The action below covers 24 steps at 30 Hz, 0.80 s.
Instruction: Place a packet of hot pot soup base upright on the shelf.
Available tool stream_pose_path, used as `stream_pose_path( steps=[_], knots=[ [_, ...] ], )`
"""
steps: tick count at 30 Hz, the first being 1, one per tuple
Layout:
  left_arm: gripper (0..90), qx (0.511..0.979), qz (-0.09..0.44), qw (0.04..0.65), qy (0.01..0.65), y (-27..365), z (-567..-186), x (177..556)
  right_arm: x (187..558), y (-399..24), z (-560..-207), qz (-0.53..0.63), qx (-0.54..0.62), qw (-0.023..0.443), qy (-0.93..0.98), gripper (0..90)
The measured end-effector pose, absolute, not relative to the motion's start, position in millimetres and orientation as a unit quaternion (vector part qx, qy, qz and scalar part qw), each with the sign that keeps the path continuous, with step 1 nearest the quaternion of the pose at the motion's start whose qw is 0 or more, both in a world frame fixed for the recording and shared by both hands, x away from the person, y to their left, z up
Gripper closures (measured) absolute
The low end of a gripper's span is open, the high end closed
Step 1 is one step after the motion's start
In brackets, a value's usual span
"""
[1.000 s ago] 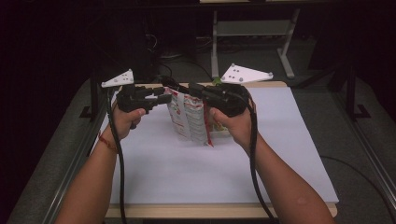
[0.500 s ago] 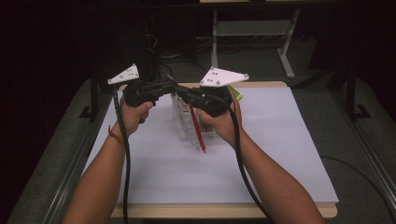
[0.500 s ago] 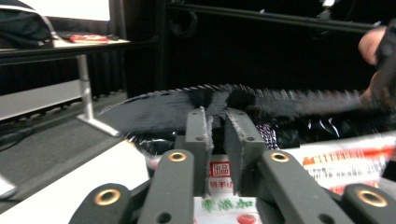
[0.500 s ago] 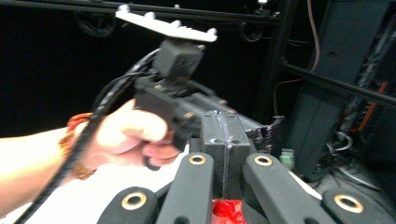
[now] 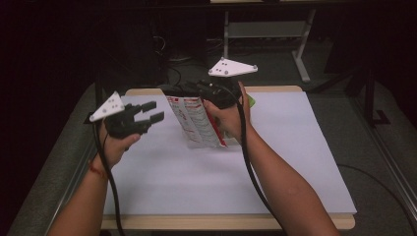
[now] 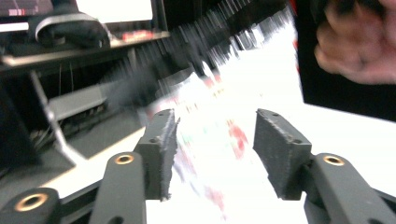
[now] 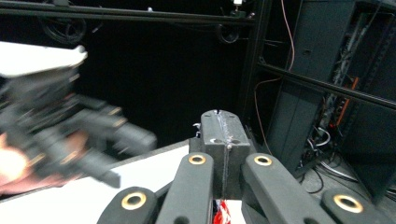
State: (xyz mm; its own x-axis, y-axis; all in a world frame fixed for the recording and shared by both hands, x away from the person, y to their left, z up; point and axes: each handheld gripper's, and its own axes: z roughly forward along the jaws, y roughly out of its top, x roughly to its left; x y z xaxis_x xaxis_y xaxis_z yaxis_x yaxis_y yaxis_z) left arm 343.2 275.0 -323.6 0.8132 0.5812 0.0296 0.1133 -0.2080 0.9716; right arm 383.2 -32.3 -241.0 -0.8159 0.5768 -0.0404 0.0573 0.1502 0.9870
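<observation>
Right claw [image 5: 169, 91] is clamped tight on the top edge of a white-and-red printed packet [image 5: 197, 123], which hangs above the white tabletop [image 5: 295, 147]; its print is too small and blurred to read. Left claw [image 5: 153, 111] is off to the packet's left, jaws just opening, nothing between the pads.

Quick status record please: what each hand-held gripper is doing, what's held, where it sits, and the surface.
left hand-held gripper: jaws apart, nothing between the pads; they have just been opening; off to the left of the packet
right hand-held gripper: jaws closed on the packet's top edge
packet: white and red printed pouch, hanging tilted from the right grip, lower end near the sheet
surface: white sheet on a wooden table
</observation>
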Motion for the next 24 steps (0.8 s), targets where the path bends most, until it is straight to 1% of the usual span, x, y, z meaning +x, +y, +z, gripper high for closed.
stream_pose_path(
  steps=[2,3,4,5,7,9,12,16,21,24],
  knots=[
    [45.0,0.782,0.197,0.542,0.234,275.5,-345.2,328.1,384.0,-30.7,-238.5,0.612,0.217,0.214,0.73,90.0],
    [43.1,0.791,0.194,0.531,0.233,276.0,-357.4,320.8,384.8,-30.4,-236.9,0.609,0.221,0.22,0.729,90.0],
    [43.2,0.791,0.194,0.531,0.233,276.0,-357.4,320.8,386.3,-30.8,-235.6,0.61,0.222,0.22,0.728,90.0],
    [42.8,0.812,0.171,0.504,0.237,276.5,-381.1,309.4,387.8,-31.0,-234.9,0.612,0.224,0.217,0.726,90.0],
    [41.5,0.829,0.162,0.478,0.241,277.7,-401.2,299.5,391.5,-28.9,-234.4,0.607,0.23,0.222,0.728,90.0],
    [40.3,0.832,0.147,0.472,0.253,281.7,-415.7,291.6,396.2,-24.7,-234.7,0.6,0.235,0.227,0.73,90.0],
    [36.0,0.826,0.137,0.476,0.269,288.1,-425.8,281.9,405.1,-17.3,-236.9,0.594,0.245,0.228,0.731,90.0],
    [30.8,0.823,0.133,0.481,0.272,291.4,-428.9,273.7,417.2,-10.7,-240.9,0.588,0.258,0.227,0.732,90.0],
    [30.3,0.82,0.131,0.488,0.269,289.7,-432.1,271.4,425.9,-8.7,-244.2,0.585,0.266,0.231,0.731,90.0],
    [28.9,0.825,0.135,0.477,0.272,288.2,-437.3,273.0,432.5,-6.4,-249.5,0.584,0.274,0.231,0.728,90.0]
  ],
)
